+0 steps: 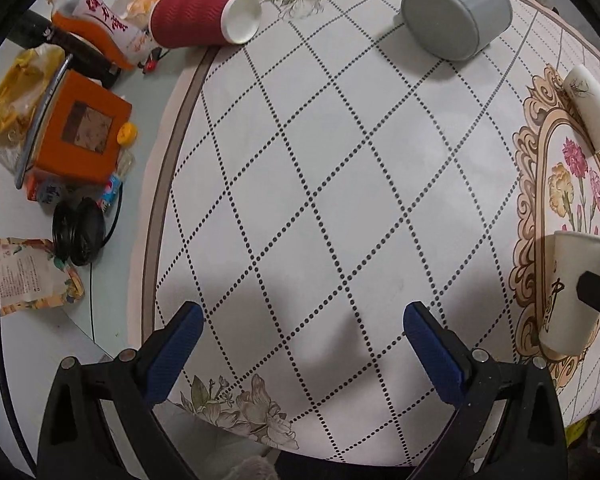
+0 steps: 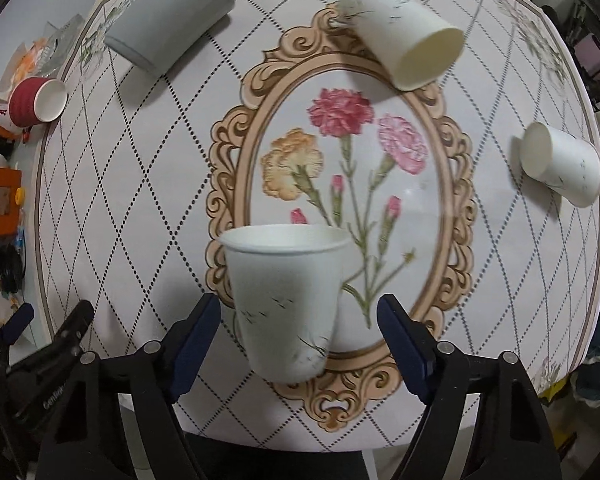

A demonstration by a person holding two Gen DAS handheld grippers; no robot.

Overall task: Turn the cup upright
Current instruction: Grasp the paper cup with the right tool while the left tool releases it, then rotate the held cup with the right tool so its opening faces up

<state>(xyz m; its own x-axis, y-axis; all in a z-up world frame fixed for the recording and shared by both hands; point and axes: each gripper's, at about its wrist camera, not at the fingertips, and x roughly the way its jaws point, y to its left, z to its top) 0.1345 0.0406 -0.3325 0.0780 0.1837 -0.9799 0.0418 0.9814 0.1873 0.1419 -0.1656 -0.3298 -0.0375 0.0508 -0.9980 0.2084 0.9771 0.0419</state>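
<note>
Our right gripper [image 2: 298, 320] stands wide open around the white cup [image 2: 284, 300], pads apart from its sides; we judge it set upright on the table [image 2: 140, 200], mouth up, so it needs no hold. Our left gripper [image 1: 300, 320] hangs open and empty nearby, out of the way.

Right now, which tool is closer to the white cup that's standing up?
The right tool. The upright white cup sits between its open fingers, not yet squeezed. The left tool is off to the cup's left, open over bare tablecloth.
</note>
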